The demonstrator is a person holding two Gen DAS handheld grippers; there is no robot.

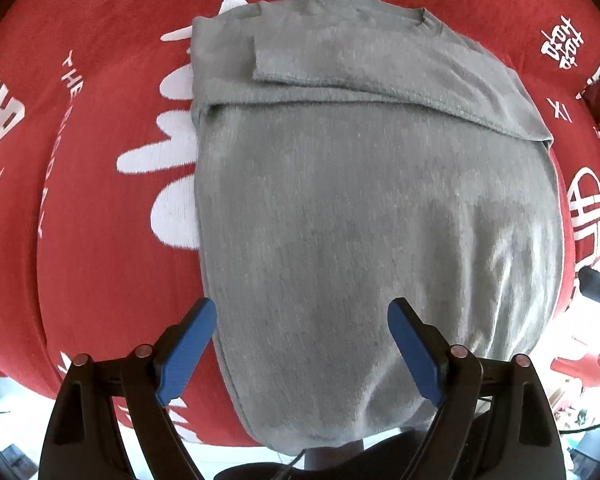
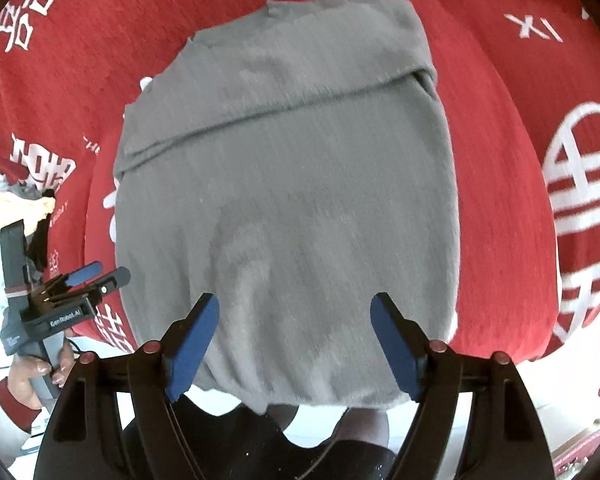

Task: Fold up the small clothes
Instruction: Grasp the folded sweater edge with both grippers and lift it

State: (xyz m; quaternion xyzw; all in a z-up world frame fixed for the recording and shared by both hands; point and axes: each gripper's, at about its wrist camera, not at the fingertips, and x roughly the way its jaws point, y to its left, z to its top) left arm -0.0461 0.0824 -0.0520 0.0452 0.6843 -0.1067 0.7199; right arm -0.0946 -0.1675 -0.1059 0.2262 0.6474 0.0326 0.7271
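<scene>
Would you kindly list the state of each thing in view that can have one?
Grey garment: partly folded, sleeves tucked across its far end, lying flat, near hem hanging over the edge.
Red blanket: spread flat under the garment.
Left gripper: fingers open, holding nothing.
Right gripper: fingers open, holding nothing.

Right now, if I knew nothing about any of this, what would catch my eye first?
A grey garment, partly folded with a sleeve laid across its upper part, fills the middle of both views. It lies on a bright red cloth with white lettering. At the bottom of each view, a hand-held gripper's blue-padded fingers stand open above the garment's near edge.
</scene>
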